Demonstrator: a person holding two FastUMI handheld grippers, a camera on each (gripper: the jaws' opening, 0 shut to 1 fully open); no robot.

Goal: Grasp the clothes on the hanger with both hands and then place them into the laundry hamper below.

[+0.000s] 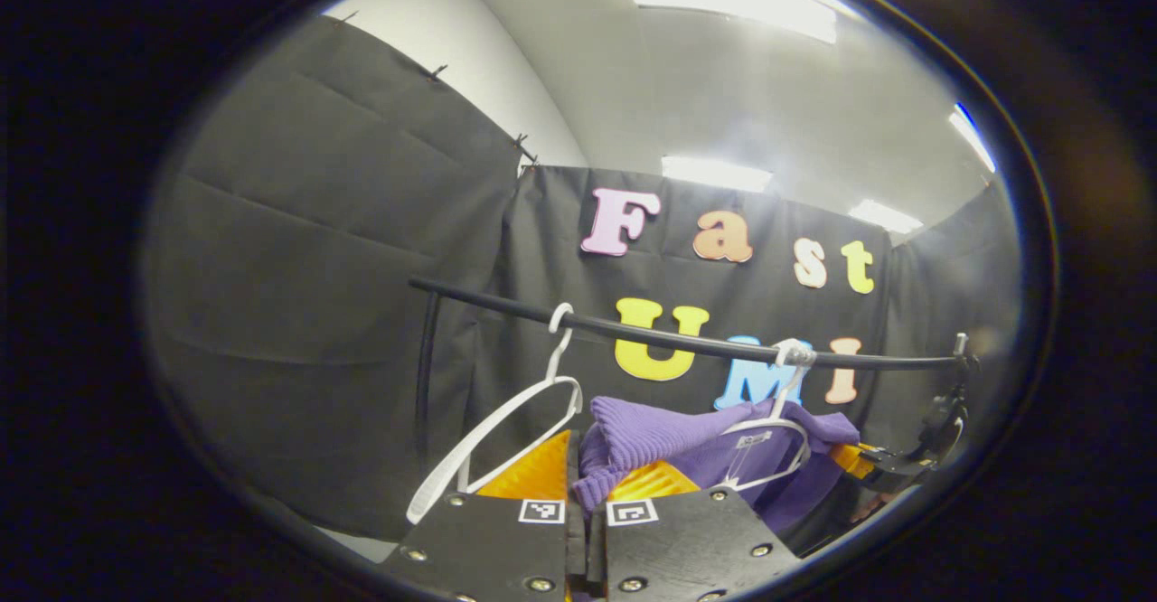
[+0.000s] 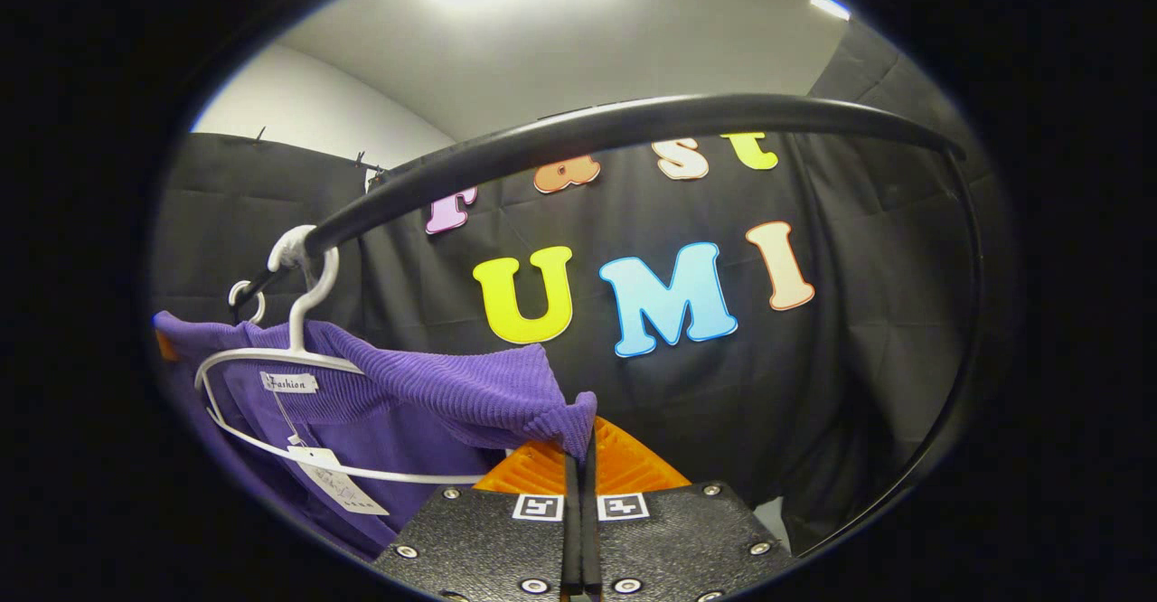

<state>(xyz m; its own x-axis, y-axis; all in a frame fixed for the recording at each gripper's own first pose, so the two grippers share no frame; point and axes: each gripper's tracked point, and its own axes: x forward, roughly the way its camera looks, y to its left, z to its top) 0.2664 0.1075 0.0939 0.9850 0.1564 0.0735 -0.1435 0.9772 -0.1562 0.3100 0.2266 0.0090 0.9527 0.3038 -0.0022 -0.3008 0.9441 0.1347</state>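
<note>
I have both claws, left claw (image 1: 587, 484) and right claw (image 2: 578, 457), clamped on the purple sweater (image 2: 434, 385); at 9 o'clock its white hanger (image 2: 271, 358) may snag, dragging along the rail (image 2: 587, 132).

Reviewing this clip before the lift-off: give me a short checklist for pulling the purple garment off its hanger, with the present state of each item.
1. Left gripper pinches the purple sweater: ok, cloth sits between its closed fingers.
2. Right gripper pinches the sweater's other shoulder: ok.
3. Sweater's white hanger hooked on the black rail: ok.
4. Empty white hanger apart from the sweater: ok, but close to the left gripper.
5. Garment free of its hanger: not ok.
6. Hamper in place below: cannot tell.
</note>
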